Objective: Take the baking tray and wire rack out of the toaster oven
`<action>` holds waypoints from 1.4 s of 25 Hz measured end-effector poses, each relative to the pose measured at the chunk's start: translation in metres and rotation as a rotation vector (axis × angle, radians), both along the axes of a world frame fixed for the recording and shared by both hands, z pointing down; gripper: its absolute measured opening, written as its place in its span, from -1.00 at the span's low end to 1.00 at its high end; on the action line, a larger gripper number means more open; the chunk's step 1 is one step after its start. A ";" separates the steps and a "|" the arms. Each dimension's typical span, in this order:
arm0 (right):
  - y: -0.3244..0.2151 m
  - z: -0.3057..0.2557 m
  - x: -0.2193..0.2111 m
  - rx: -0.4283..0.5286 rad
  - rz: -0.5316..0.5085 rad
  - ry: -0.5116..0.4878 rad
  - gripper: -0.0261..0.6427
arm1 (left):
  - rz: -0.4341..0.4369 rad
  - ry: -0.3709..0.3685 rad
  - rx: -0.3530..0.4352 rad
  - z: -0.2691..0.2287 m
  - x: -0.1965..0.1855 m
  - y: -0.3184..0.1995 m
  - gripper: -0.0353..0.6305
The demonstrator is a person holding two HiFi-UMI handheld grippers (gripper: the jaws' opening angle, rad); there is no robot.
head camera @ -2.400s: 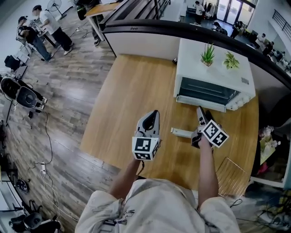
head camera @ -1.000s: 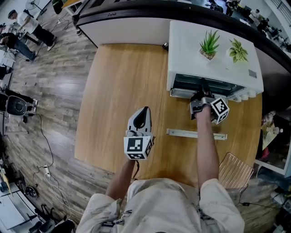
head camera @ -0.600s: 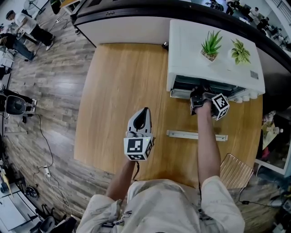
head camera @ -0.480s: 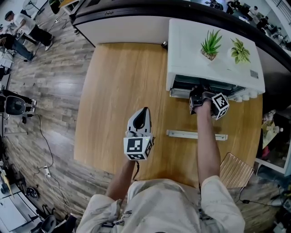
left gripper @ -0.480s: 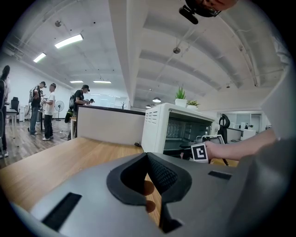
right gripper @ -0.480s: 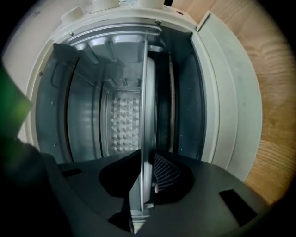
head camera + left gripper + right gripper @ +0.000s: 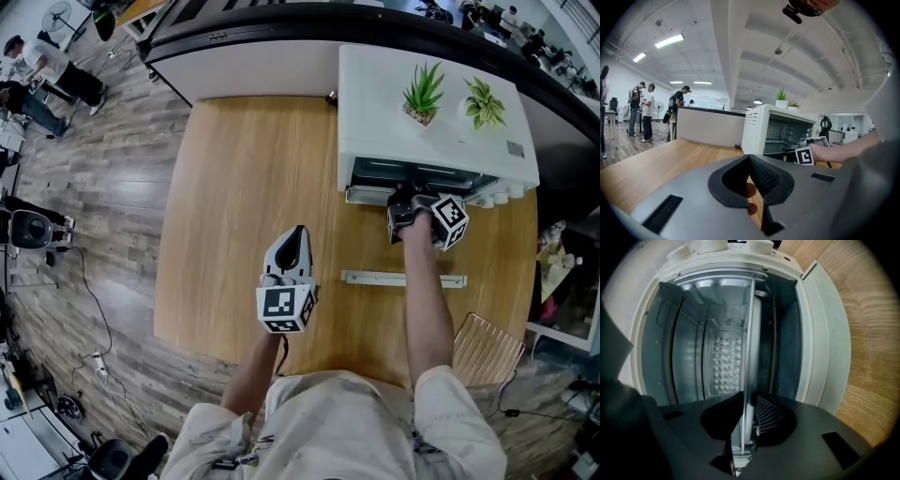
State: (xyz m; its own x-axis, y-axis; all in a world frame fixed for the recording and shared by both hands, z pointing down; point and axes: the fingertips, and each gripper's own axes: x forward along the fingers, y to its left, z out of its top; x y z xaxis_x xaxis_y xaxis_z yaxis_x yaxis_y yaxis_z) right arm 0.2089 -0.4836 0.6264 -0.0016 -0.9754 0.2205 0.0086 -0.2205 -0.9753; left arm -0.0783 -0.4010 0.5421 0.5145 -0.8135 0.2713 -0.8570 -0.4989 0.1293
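Observation:
The white toaster oven (image 7: pixel 375 103) stands open at the table's far right. My right gripper (image 7: pixel 405 199) is at its mouth; its jaws have just been closing and are shut on the front edge of the baking tray (image 7: pixel 749 357), a thin metal sheet still inside the cavity, seen edge-on because the right gripper view is rolled. A wire rack (image 7: pixel 487 349) lies at the table's near right corner. My left gripper (image 7: pixel 292 236) hangs over the middle of the table, shut on nothing, pointing toward the oven (image 7: pixel 754 129).
The oven door is folded down toward me, its white handle bar (image 7: pixel 403 278) lying below my right forearm. Two small potted plants (image 7: pixel 422 94) sit on the oven's top. A dark counter runs behind the table (image 7: pixel 244 187). People stand far off at the left.
My right gripper reached from above the table into the oven mouth and stayed there. The left gripper has kept its place. The head view has shifted slightly.

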 end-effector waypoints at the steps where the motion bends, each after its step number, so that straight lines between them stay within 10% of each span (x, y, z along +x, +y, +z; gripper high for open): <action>1: 0.002 0.001 0.000 -0.001 0.001 -0.001 -0.66 | 0.002 0.003 0.002 -0.001 0.001 0.000 -0.85; 35: 0.124 -0.004 -0.039 -0.059 0.017 -0.032 -0.67 | 0.091 0.064 0.074 -0.042 0.019 0.049 -0.85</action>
